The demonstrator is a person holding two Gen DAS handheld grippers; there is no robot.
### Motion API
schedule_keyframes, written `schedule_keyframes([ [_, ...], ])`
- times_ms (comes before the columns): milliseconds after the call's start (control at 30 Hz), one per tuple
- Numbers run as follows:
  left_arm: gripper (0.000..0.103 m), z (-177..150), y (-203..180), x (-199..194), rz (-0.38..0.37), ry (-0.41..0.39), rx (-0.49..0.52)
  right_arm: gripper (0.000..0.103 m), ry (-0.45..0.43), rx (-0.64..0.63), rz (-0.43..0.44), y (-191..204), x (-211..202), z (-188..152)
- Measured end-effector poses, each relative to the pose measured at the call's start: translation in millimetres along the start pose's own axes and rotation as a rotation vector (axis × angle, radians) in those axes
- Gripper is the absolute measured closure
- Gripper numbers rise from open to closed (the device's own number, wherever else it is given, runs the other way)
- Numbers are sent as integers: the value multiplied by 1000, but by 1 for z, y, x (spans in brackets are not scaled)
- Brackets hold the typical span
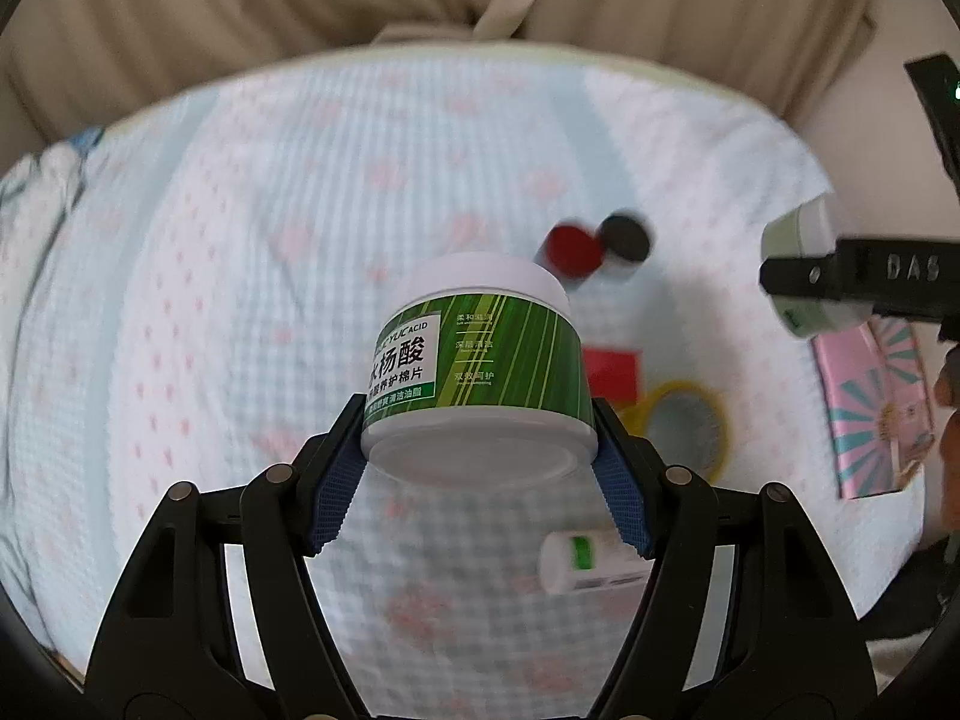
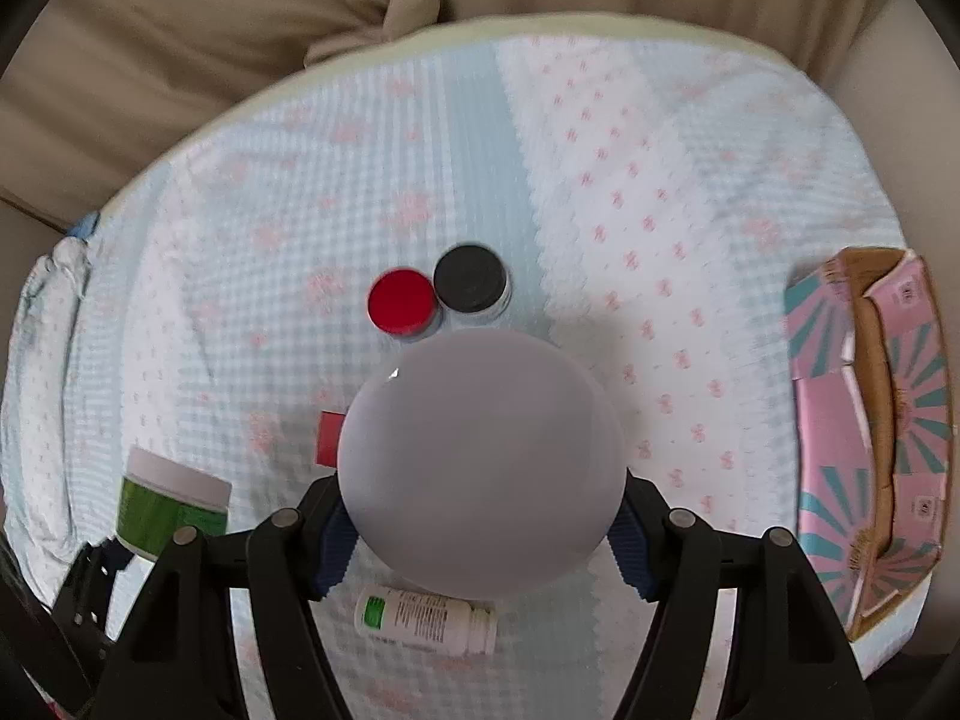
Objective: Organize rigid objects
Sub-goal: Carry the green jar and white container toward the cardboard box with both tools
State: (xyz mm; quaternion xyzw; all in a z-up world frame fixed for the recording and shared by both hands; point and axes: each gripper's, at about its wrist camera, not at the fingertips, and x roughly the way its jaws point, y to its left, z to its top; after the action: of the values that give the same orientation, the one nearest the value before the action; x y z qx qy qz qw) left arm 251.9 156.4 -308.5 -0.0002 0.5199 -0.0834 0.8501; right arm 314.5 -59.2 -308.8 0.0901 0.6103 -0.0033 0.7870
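Looking down through the left wrist view, I had the left tongs [image 1: 480,450] clamped on the green-labelled jar [image 1: 480,360], blue pads pressed against its base on both sides so it hung tilted, white lid away from me, clear of the bed [image 1: 210,300]. I judged the low grip was chosen to keep the label and lid free for setting it down upright. Below it on the quilted cover lay a white bottle [image 1: 591,561] on its side, with a red-capped pot [image 1: 573,249] and a black-capped pot [image 1: 625,237] touching each other toward the middle of the bed. A yellow-rimmed round thing [image 1: 684,426] sat near the bed's right edge. At the right rim the right tongs [image 1: 798,276] carried a pale jar.

From the right wrist view, those tongs [image 2: 480,534] were closed on a white-lidded jar [image 2: 480,462], its lid facing the camera and hiding the body. An open pink carton [image 2: 876,438] stood at the bed's right edge; I took it for the likely destination. A small red block [image 2: 330,438] peeked out beside the jar.
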Motion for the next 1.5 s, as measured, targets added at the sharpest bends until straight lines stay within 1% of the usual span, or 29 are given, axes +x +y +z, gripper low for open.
schedule_keyframes([
  [167,36,35,-35,-47,-58,-89,64,37,-82,25,10,-23,-62,-2],
  [267,36,55,-65,-72,-102,-129,100,37,-129,51,5,-47,-102,-4],
  [333,36,68,-92,-88,-132,-156,129,37,-162,68,-9,-68,-129,-7],
  [400,36,77,-116,-101,-156,-174,155,37,-181,79,-24,-85,-147,-12],
  [433,36,81,-129,-106,-168,-181,167,37,-194,87,-36,-100,-160,-16],
  [533,36,95,-174,-117,-214,-193,205,37,-207,113,-55,-134,-181,-26],
  [667,36,103,-231,-113,-268,-182,241,37,-210,148,-97,-185,-198,-43],
  [833,36,106,-309,-93,-330,-141,289,37,-180,218,-124,-249,-196,-63],
  [967,36,106,-370,-68,-368,-103,331,37,-144,247,-138,-288,-184,-75],
  [1133,36,98,-421,-32,-398,-51,355,37,-94,267,-131,-326,-158,-85],
  [1267,36,95,-453,1,-397,-7,367,37,-50,259,-117,-344,-134,-90],
  [1433,36,96,-473,49,-373,54,376,37,11,239,-73,-360,-92,-90],
  [1500,36,94,-478,74,-355,79,388,37,34,226,-59,-364,-74,-90],
])
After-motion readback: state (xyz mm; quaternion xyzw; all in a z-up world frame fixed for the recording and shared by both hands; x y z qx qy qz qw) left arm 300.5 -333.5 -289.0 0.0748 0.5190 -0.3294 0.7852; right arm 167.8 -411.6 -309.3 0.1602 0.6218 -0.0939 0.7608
